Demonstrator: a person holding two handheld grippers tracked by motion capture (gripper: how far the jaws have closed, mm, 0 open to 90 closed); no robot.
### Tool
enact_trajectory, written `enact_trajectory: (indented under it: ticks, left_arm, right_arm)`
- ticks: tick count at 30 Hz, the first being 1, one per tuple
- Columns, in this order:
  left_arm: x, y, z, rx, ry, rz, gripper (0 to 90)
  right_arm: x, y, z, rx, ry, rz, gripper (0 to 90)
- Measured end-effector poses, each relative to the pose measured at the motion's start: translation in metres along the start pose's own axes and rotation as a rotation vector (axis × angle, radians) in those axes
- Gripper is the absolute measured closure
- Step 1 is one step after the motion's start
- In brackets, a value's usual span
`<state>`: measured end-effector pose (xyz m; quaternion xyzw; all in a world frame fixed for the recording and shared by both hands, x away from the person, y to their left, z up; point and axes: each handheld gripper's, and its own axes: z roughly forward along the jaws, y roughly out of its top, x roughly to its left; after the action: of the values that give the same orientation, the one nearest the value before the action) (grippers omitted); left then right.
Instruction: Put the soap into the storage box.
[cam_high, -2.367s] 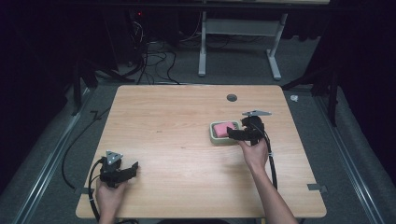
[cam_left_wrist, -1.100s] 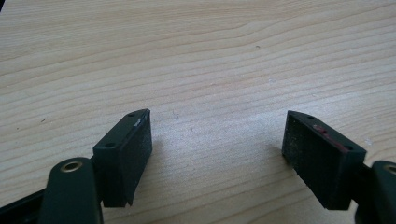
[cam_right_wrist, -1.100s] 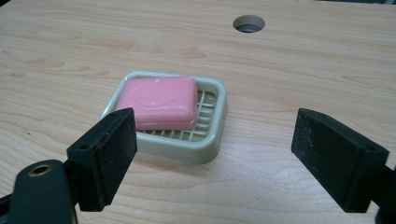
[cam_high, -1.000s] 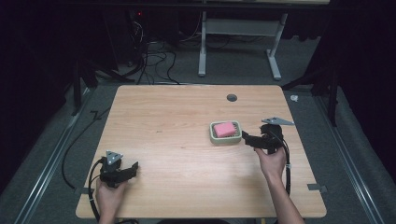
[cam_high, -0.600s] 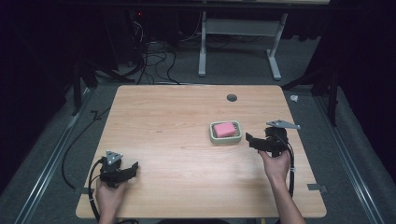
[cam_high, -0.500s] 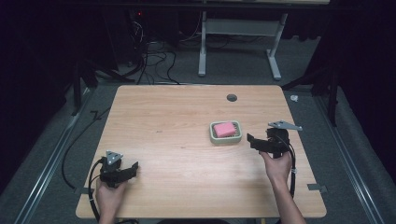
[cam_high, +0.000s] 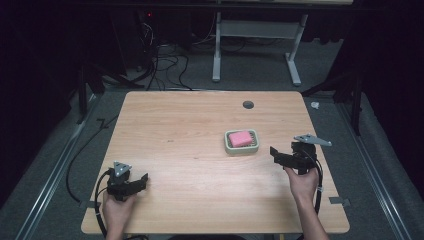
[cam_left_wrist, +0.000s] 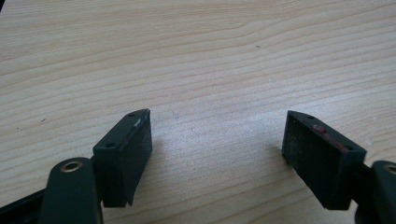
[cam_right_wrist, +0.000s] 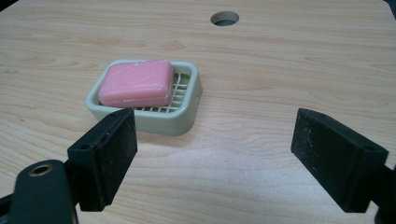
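Note:
A pink soap bar (cam_high: 240, 138) lies in a pale green slatted soap dish (cam_high: 228, 146) on the right half of the wooden table (cam_high: 185, 125). My right gripper (cam_high: 274, 155) hovers right of the dish, apart from it, jaws open and pointing at it. In the right gripper view the soap (cam_right_wrist: 135, 83) and dish (cam_right_wrist: 187, 114) sit ahead and left of the right gripper (cam_right_wrist: 215, 140), nothing between its pads. My left gripper (cam_high: 144, 181) rests near the front left edge, open. The left gripper view shows the left gripper (cam_left_wrist: 217, 135) over bare wood.
A round cable hole (cam_high: 248, 105) is in the table behind the dish, also in the right gripper view as a hole (cam_right_wrist: 224, 18). Beyond the far edge stand a white-legged frame (cam_high: 255, 50) and floor cables (cam_high: 160, 65).
My right gripper has drawn back from the soap dish to the right and slightly toward the front edge, empty. The soap stays in the dish. The left hand has not moved.

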<state>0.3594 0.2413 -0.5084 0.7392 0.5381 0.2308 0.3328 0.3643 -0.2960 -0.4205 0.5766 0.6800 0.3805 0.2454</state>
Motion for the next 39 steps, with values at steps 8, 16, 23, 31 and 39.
enact_trajectory:
  ticks: [8,16,23,31,39]
  left_arm:
    - [0.000,0.000,0.000,0.000,-0.001,0.000,24.7]
    - [0.000,0.000,0.000,0.000,0.000,0.000,24.7]
    - [0.000,0.000,0.000,0.000,0.000,0.000,24.7]
    - [0.000,0.000,0.000,0.000,0.000,0.000,24.7]
    - [0.000,0.000,0.000,0.001,0.000,0.002,24.7]
  right_arm:
    - [-0.003,-0.007,-0.003,-0.001,-0.001,0.013,15.1]
    - [-0.006,-0.014,-0.007,-0.001,-0.003,0.019,15.2]
    - [-0.008,-0.021,-0.009,-0.001,0.000,0.022,15.2]
    - [-0.009,-0.027,-0.011,-0.002,0.002,0.030,15.5]
    - [-0.010,-0.034,-0.012,0.004,0.003,0.042,15.7]
